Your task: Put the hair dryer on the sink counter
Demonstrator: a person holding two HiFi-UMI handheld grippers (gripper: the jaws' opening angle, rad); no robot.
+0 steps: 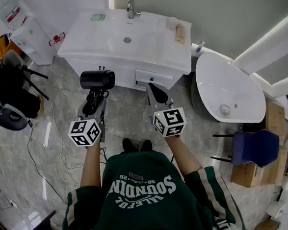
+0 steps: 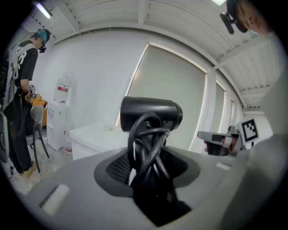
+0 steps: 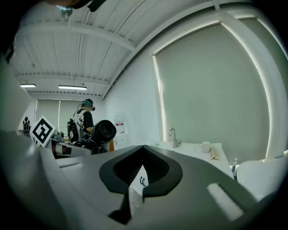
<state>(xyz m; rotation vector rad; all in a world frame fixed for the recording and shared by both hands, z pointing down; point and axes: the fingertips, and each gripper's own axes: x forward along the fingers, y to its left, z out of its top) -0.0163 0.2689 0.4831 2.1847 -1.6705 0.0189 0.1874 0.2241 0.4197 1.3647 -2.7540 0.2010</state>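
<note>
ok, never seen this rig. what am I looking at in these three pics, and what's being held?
No robot here: a person holds a two-jaw gripper in each hand; the marker cubes are part of them. The top-down picture comes from a camera on the person's head. The other two come from wide-angle cameras riding on each gripper, looking along its jaws. The left gripper is clamped on a black hair dryer, by the handle with the cord wound round it; the dryer is in the air, in front of the white sink counter. The right gripper is shut and empty. On the counter: a faucet, a small green item, a small cup and a wooden item I can't identify.
</note>
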